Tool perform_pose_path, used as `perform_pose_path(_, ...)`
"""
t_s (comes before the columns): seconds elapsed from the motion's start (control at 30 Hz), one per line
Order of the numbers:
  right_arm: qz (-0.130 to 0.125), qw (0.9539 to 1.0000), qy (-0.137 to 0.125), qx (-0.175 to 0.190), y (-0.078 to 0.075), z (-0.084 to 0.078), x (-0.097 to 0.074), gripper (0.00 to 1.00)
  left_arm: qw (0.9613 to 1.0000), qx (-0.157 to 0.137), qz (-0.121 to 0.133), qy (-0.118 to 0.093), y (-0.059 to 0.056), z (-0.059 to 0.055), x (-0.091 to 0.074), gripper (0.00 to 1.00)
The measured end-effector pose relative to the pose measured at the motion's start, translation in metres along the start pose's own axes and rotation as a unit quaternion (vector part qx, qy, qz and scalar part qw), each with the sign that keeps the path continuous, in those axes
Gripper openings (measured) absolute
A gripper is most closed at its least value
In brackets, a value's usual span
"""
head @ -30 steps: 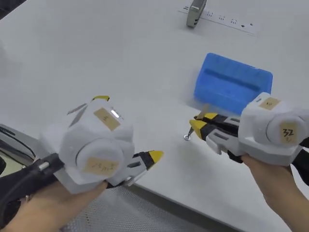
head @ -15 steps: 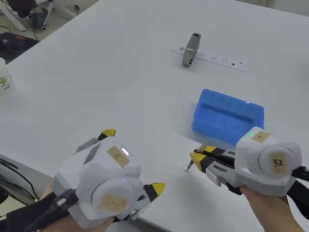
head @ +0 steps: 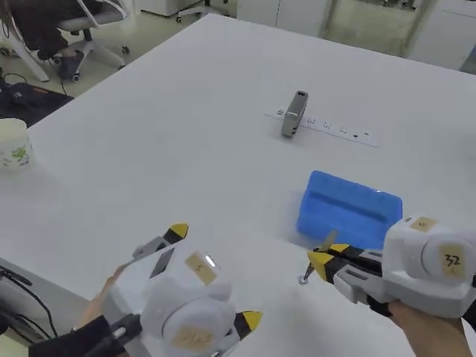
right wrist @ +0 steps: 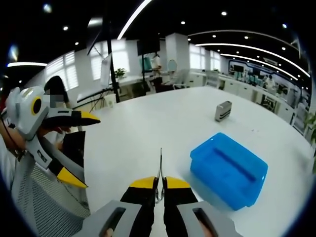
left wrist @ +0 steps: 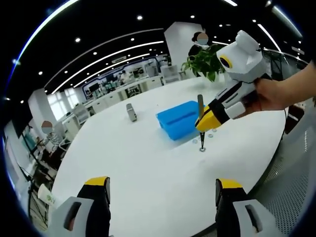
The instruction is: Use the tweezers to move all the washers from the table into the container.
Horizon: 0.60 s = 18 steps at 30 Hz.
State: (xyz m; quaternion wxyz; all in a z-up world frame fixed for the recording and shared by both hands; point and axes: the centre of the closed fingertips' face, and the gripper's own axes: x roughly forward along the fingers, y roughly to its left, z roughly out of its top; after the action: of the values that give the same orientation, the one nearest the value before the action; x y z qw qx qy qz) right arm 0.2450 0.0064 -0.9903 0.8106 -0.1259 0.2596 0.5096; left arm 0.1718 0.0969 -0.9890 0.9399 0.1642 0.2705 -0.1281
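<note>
Foreground, at the near edge of the white table (head: pixel 186 149): white left gripper with yellow-tipped jaws (head: pixel 214 276), held in a hand, spread wide and grasping nothing. Hangs partly past that edge.

Just beyond and to the right, over the near right part of the table: white right gripper with black-and-yellow jaws (head: pixel 326 254), clenched on thin metal tweezers (right wrist: pixel 160 165). Points those tweezers down at the tabletop, with a small silver washer (left wrist: pixel 202 148) at the tips; cannot tell whether pinched or merely touched. Other small washers (left wrist: pixel 212 131) on the table just beside, between the tweezers and the container.

Directly behind the tweezers: blue rectangular plastic container (head: pixel 349 208) with a sunken top, flat on the table, contents not readable.

Farther toward the far edge: grey box-shaped adapter (head: pixel 294 113) standing on one end of a flat white power strip (head: pixel 335 130).

Off at the left edge: pale paper cup (head: pixel 13 145). Past the far left corner, on the floor: dark office chair (head: pixel 89 22).
</note>
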Motion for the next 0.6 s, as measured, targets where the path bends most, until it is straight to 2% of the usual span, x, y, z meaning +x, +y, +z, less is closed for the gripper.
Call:
perform_pose_path(0.23, -0.004, 0.9998, -0.007, -0.016, 0.001, 0.017, -0.009, 0.01, 0.9998, 0.002, 0.013, -0.014, 0.005, 0.005, -0.003, 0.9)
perform_pose_path(0.37, -0.008, 0.9996, -0.007, -0.026, 0.0, 0.022, -0.011, 0.01, 0.9997, 0.002, 0.011, -0.02, 0.004, 0.007, -0.003, 0.89)
perform_pose_path(0.6, -0.018, 0.9995, -0.013, -0.02, -0.009, 0.031, -0.016, 0.01, 0.9998, 0.008, 0.011, -0.016, 0.003, 0.006, -0.002, 0.9)
